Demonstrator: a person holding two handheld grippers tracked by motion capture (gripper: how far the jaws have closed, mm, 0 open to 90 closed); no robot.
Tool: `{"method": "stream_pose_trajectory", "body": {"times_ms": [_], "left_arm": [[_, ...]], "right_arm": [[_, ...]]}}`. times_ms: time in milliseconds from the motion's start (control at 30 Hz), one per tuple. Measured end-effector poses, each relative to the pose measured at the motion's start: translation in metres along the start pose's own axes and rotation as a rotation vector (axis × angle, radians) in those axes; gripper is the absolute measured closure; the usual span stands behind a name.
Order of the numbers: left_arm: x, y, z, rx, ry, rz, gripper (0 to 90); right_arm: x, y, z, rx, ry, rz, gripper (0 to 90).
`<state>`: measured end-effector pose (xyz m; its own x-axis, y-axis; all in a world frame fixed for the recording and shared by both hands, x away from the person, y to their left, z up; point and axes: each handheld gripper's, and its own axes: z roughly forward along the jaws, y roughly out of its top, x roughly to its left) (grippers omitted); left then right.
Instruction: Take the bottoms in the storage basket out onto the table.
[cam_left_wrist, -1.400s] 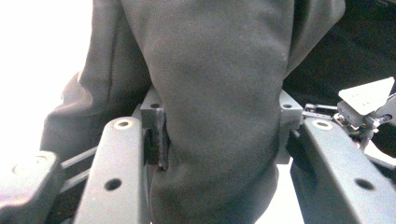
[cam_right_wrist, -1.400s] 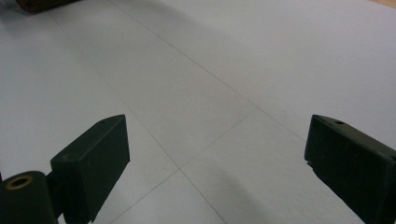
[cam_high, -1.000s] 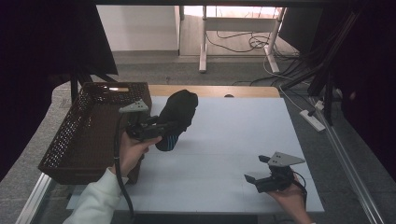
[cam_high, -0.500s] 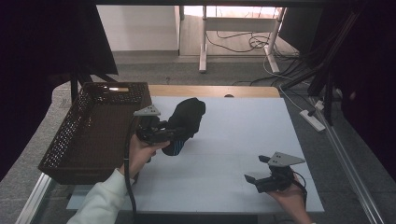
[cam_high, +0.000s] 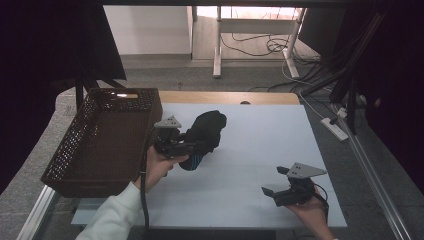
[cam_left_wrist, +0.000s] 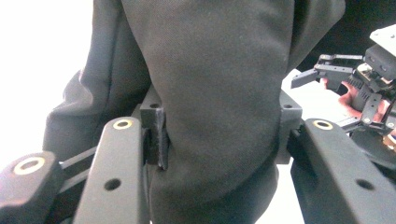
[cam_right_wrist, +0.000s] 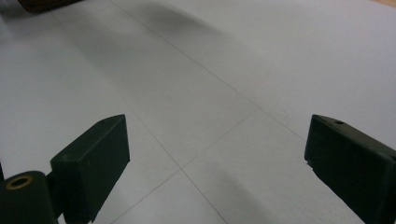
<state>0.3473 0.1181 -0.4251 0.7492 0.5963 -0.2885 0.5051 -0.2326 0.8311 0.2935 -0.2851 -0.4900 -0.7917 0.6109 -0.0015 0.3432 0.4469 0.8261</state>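
While the left jaws carry the load, the relation that matters is where that load sits against the two pairs of jaws, taken view by view.

High view, held thing: a black, soft fabric bundle with a blue ribbed end (cam_high: 206, 134) rises up and away from the left gripper (cam_high: 192, 148), above the white table (cam_high: 260, 150).
High view, long axis: the bundle runs slantwise, its blue end low by the jaws, its dark bulk beyond their tips.
High view, basket: the brown woven plastic basket (cam_high: 105, 137) lies behind the left jaws, on their rear side.
High view, nearer hand: the left hand (cam_high: 161, 167) has the bundle; the right gripper (cam_high: 272, 191) sits well apart, low on the table.

Left gripper view, jaws: clenched on the black fabric (cam_left_wrist: 210, 93), which fills the gap between both pads and hangs out past the tips.
Left gripper view, other gripper: the right one (cam_left_wrist: 355, 84) shows farther off, beyond the right-hand jaw.

Right gripper view, jaws: released, spread wide with bare table (cam_right_wrist: 196, 93) between them.
Right gripper view, judgement: any set-down likely falls to the left hand alone.
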Motion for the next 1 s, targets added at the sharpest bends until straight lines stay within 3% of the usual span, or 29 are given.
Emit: {"method": "stream_pose_trajectory", "body": {"times_ms": [300, 467, 633, 1000], "left_arm": [[-0.004, -0.009, 0.036, 0.102, -0.008, 0.021, 52.6], [-0.005, -0.019, 0.053, 0.174, 0.011, 0.04, 52.1], [-0.002, -0.026, 0.062, 0.208, 0.04, 0.046, 51.7], [0.006, -0.039, 0.078, 0.262, 0.047, 0.04, 50.2]], "right_arm": [[0.0, 0.0, 0.0, 0.002, 0.0, 0.001, 6.5], [-0.001, -0.001, 0.0, 0.0, 0.001, 0.001, 6.5], [-0.001, 0.0, -0.001, -0.006, 0.0, 0.003, 6.5], [-0.001, 0.0, -0.001, -0.004, 0.002, 0.002, 6.5]]}}
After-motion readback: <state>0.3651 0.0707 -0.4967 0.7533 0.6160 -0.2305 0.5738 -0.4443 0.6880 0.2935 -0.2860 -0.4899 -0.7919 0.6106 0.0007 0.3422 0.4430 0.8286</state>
